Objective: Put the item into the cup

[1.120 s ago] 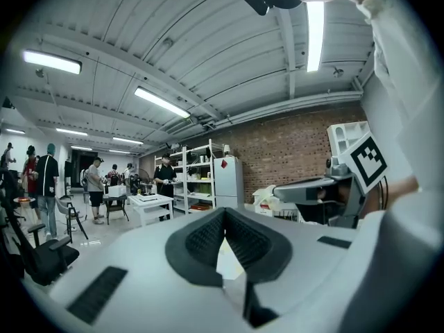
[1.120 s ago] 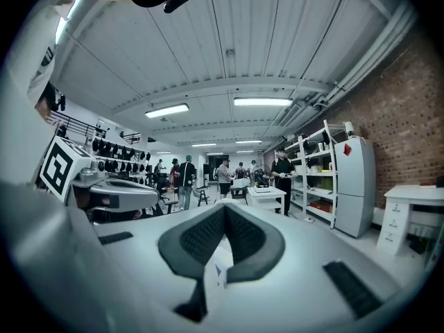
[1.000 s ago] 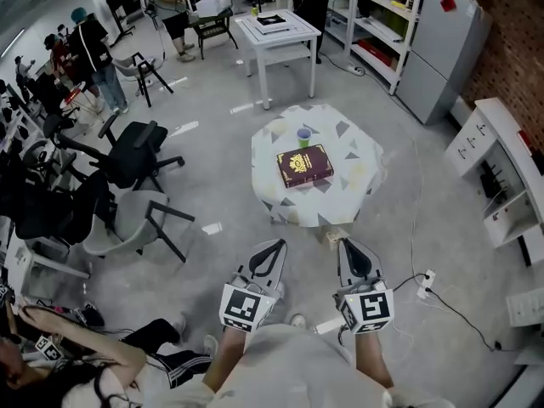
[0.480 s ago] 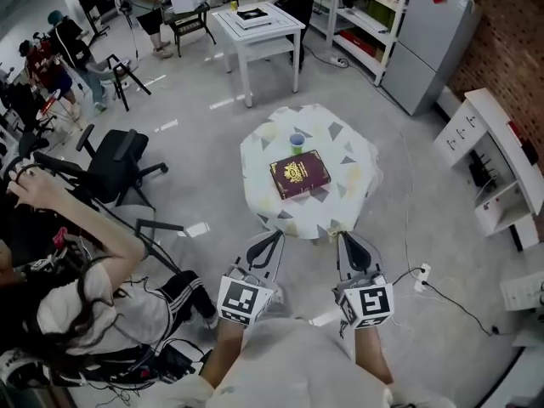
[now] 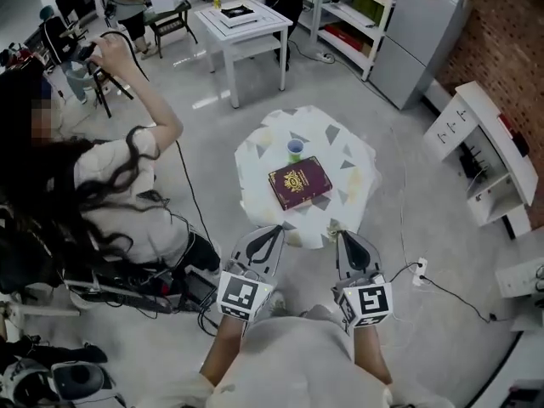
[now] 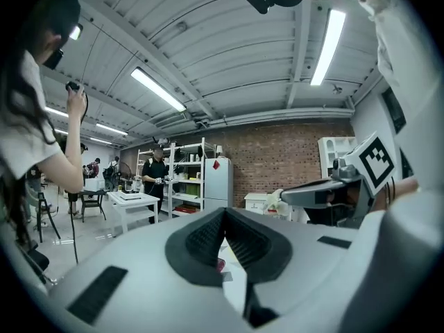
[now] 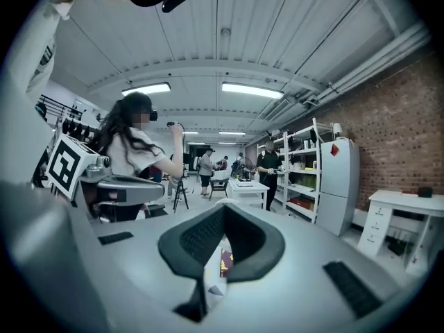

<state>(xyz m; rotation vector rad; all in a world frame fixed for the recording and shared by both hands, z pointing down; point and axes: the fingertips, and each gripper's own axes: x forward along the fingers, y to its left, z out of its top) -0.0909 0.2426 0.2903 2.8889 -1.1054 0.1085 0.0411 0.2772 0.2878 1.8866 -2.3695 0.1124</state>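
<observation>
Near the body, the left gripper (image 5: 274,233) and right gripper (image 5: 344,238) hang closed and empty, apparently because the small green paper cup (image 5: 295,150) on the far cloth-covered round table (image 5: 348,155) is beyond reach.

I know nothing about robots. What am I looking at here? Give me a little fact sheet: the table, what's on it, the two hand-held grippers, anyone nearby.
table: small, patterned cloth, in front of the person
cup: green, upright, on the table's far side
book: dark red, lying flat, just nearer than the cup
left hand-held gripper: jaws together, nothing held, pointing at the table
right hand-held gripper: jaws together, nothing held, pointing at the table
bystander: at left, one arm raised
item for the cup: cannot tell which
</observation>
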